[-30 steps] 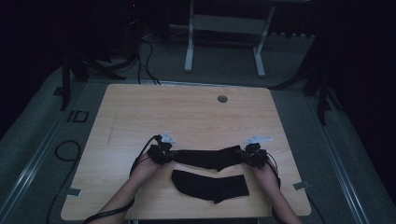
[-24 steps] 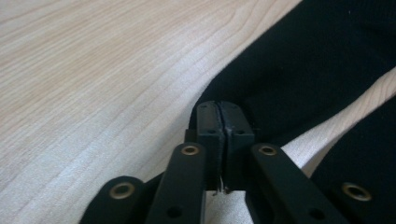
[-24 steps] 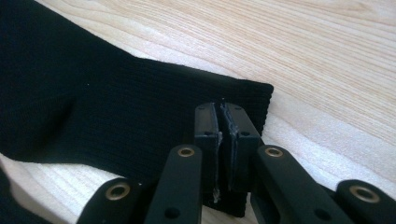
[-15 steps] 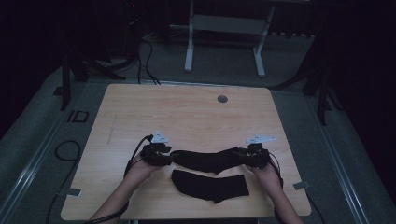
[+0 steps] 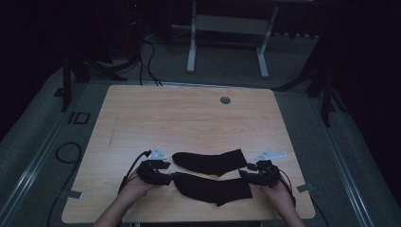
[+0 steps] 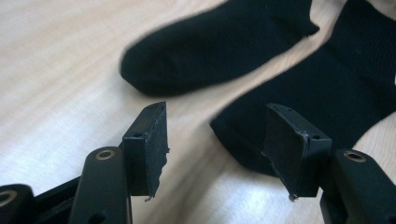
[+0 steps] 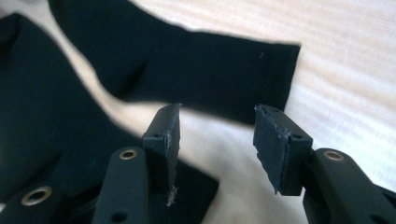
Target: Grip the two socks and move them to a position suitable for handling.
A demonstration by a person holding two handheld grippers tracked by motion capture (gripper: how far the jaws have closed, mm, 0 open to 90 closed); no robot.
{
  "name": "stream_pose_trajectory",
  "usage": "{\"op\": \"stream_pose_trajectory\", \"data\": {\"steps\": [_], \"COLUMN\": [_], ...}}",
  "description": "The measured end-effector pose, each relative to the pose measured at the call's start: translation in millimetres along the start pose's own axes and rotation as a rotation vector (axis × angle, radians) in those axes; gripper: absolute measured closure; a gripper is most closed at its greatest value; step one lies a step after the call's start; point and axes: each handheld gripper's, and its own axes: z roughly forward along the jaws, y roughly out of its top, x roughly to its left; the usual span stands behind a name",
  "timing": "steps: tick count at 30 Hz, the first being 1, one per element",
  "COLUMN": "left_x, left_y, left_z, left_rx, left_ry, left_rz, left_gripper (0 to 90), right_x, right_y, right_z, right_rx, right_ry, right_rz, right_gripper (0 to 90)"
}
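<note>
Two black socks lie on the table toward its near edge, and both my tools sit at their ends with nothing in them. The far sock [image 5: 210, 161] lies flat across the table, toe toward the left edge and cuff toward the right. The near sock [image 5: 213, 188] lies just in front of it, closer to the near edge and running much the same way. In the high view the two look as if they touch or slightly overlap in the middle, though in that dim light I cannot be sure.

My left gripper [image 5: 166, 178] rests at the toe end of the near sock. In the left gripper view its fingers [image 6: 148, 148] stand wide apart and grip nothing. That sock's rounded toe [image 6: 252, 140] lies between them on the wood, and the far sock's toe [image 6: 168, 70] sits beyond.

My right gripper [image 5: 247, 176] is at the cuff end. In the right gripper view its fingers [image 7: 166, 140] are likewise spread with bare table between them. The far sock's cuff [image 7: 261, 74] lies just ahead, and the near sock's dark cloth [image 7: 42, 116] lies off to one side.

By my reckoning, the far sock is already laid out straight and released. What seems left is to take the near sock by toe and cuff and lay it on or beside its partner. After that comes any folding, of which there is no sign yet.
</note>
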Motion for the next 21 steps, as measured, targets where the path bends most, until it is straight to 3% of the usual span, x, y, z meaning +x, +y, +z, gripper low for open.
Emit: {"op": "stream_pose_trajectory", "data": {"steps": [4,9,13,15,18,21], "left_x": [-2.9,-7.3,-9.0,-10.6,-14.1,-16.7], "left_y": [-7.7,-14.0,-15.3,-14.8,-14.3,-13.7], "left_z": [4.6,10.7,13.5,14.7,16.5,16.4], "left_rx": [-0.003,0.021,0.034,0.036,0.047,0.046], "left_ry": [-0.033,-0.026,-0.04,-0.04,-0.035,-0.035], "left_rz": [-0.011,-0.01,0.003,0.006,0.023,0.025], "left_gripper": [41.0,42.9,57.2,63.6,81.0,85.9], "right_x": [7.0,14.6,21.0,22.1,25.4,27.3], "right_y": [-12.3,-27.3,-32.4,-32.4,-32.5,-32.1], "right_z": [-5.0,-5.5,-5.0,-5.3,-5.1,-4.7], "right_rx": [0.026,0.076,0.096,0.096,0.097,0.095], "right_ry": [-0.018,-0.028,-0.05,-0.051,-0.044,-0.026], "right_rz": [-0.008,-0.034,-0.074,-0.074,-0.09,-0.092], "right_gripper": [50.3,49.0,52.5,59.5,72.5,81.9]}}
